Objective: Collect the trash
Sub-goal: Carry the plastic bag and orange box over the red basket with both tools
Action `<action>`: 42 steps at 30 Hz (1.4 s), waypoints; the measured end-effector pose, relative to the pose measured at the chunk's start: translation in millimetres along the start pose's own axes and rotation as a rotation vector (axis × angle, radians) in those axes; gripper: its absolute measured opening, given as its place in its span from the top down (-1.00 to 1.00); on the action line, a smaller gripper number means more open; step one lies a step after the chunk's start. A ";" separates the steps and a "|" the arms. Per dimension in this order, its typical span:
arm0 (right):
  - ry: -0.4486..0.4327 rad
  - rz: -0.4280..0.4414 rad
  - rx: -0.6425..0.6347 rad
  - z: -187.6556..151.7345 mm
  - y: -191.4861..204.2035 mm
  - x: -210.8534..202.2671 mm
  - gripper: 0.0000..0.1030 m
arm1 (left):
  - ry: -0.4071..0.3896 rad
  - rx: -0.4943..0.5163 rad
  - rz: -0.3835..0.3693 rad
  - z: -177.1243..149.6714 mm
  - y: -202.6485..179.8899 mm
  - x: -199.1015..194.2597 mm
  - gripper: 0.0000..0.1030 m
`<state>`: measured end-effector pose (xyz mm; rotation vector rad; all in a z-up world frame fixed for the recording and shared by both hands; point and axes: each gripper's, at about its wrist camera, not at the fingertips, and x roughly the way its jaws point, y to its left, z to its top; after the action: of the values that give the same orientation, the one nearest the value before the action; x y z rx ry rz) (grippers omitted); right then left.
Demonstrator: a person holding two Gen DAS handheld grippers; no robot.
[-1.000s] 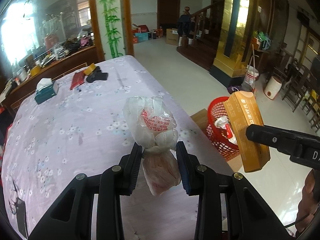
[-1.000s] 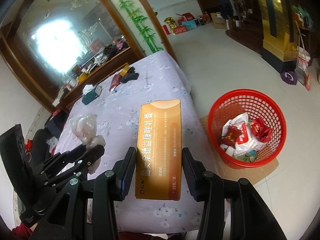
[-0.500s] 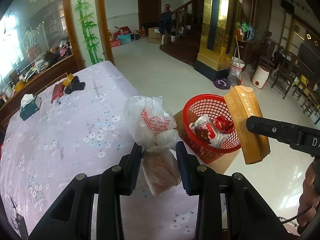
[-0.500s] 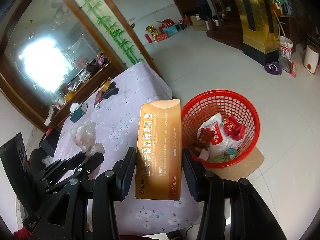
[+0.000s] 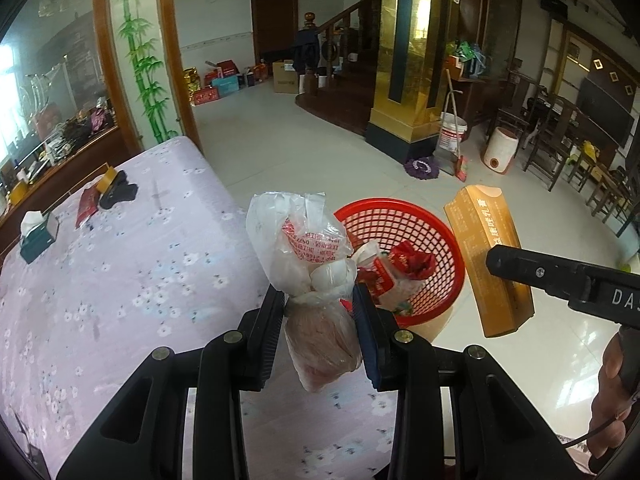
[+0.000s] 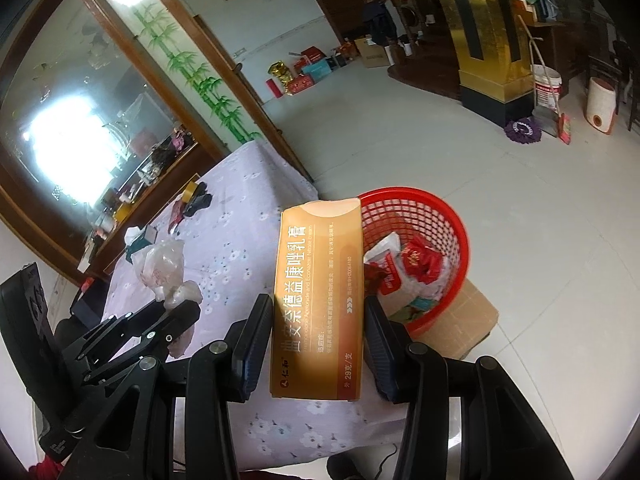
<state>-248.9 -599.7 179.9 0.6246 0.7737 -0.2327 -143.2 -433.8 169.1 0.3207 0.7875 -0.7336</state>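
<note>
As I carry both loads off the desk (image 5: 120, 280), left claw (image 5: 320, 312) grips the knotted bag (image 5: 308, 264), right claw (image 6: 320, 332) clamps the box (image 6: 320, 296); the red basket (image 5: 444, 240), seemingly just ahead, needs releases above it.

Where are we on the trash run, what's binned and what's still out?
Done: the red basket on the floor already holds red and white wrappers. In hand: the left gripper grips a knotted plastic bag, the right gripper an orange cream box; neither is in the basket yet. Left: dropping both. A red packet lies on the flowered tablecloth, possibly trash.
</note>
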 end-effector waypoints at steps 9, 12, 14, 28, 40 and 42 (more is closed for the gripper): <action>-0.015 -0.027 0.018 4.4 -22.1 -12.0 0.03 | -0.003 0.016 -0.029 7.4 -22.1 6.4 0.34; -0.016 -0.032 0.020 6.3 -27.3 -13.3 0.03 | 0.000 0.020 -0.038 8.8 -27.0 8.4 0.34; -0.015 -0.035 0.020 7.0 -29.6 -13.7 0.03 | 0.003 0.021 -0.043 9.3 -30.1 10.3 0.34; -0.006 -0.033 0.013 15.8 -31.7 -5.9 0.03 | 0.033 -0.025 -0.037 14.8 -21.3 29.4 0.34; 0.029 -0.023 -0.014 33.2 -26.8 20.1 0.03 | 0.071 -0.048 -0.043 25.3 -18.8 57.9 0.34; 0.034 -0.027 -0.009 35.5 -29.0 24.2 0.03 | 0.076 -0.042 -0.043 26.7 -21.2 63.0 0.34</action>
<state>-223.4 -643.6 169.3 0.6113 0.8160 -0.2435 -113.8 -492.7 140.7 0.2959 0.8831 -0.7474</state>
